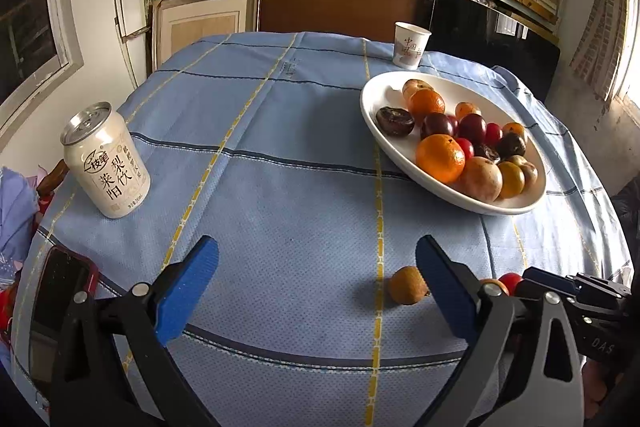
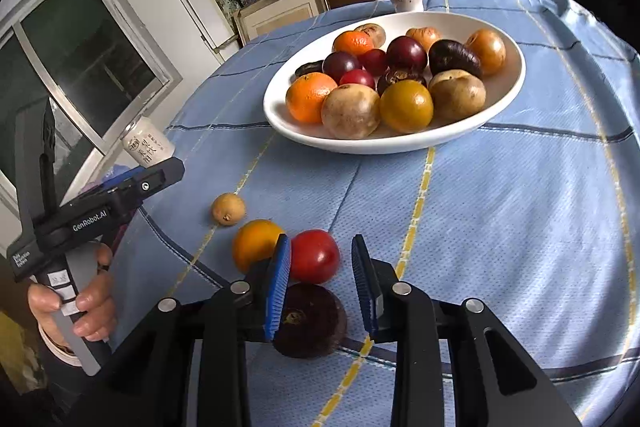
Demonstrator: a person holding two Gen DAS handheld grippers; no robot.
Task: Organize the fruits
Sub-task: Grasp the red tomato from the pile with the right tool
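Right wrist view: right tongs [image 2: 322, 285] narrow and empty over the dark fruit [image 2: 310, 323]; left tongs [image 1: 316, 287] wide, empty.
I settle lower, centre that fruit between my pads, then carry it to the white bowl [image 2: 504, 99].

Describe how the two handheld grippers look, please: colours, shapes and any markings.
Each gripper has black angular arms with silver rivets and blue ribbed pads. The left gripper body, seen in the right wrist view, is black, printed "GenRobot.AI", with a grey handle. The right gripper looks alike.
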